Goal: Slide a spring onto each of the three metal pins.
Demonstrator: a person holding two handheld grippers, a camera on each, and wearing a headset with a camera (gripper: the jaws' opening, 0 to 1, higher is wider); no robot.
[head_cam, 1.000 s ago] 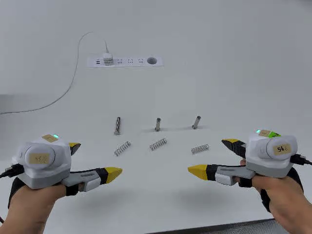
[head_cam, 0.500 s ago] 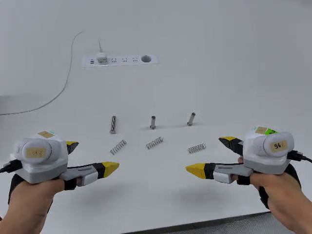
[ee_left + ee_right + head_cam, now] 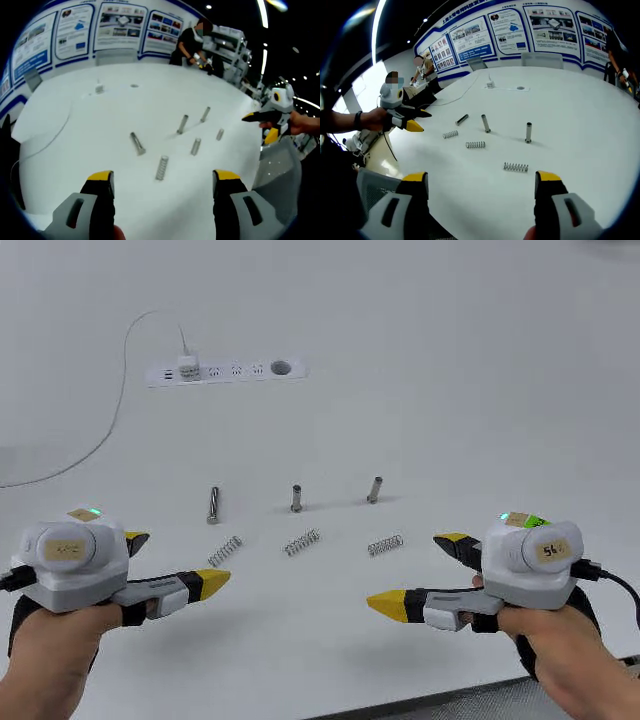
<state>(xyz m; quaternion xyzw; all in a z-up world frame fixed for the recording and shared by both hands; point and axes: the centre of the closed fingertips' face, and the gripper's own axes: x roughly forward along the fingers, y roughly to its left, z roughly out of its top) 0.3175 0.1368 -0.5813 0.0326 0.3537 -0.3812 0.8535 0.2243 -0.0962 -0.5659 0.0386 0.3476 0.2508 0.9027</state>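
Springs lie loose on the white tabletop [image 3: 430,400], one in front of each pin and apart from it: the left spring [image 3: 225,551], the middle spring [image 3: 301,542] and the right spring [image 3: 385,545]. The middle pin [image 3: 296,498] and the right pin [image 3: 375,490] stand upright. The left pin [image 3: 213,505] is harder to read. In the right gripper view it seems to lie on its side, but the head view does not settle this.

The left hand-held gripper [image 3: 172,560] hangs over the near left of the tabletop, its jaws spread wide with nothing between them. In the head view its far jaw is mostly hidden behind its own body. The right hand-held gripper [image 3: 415,572] is likewise wide apart and empty, at the near right. Both sit short of the springs. The hands gripping them are cut off by the bottom edge of the head view.

Farther back lies a power strip [image 3: 225,371] with a plug in it; its sockets are too small to make out. Its cable [image 3: 105,435] runs off the left edge. In both gripper views the wall posters [image 3: 530,27] are illegible, and a person [image 3: 187,45] stands beyond the tabletop, too small for detail.
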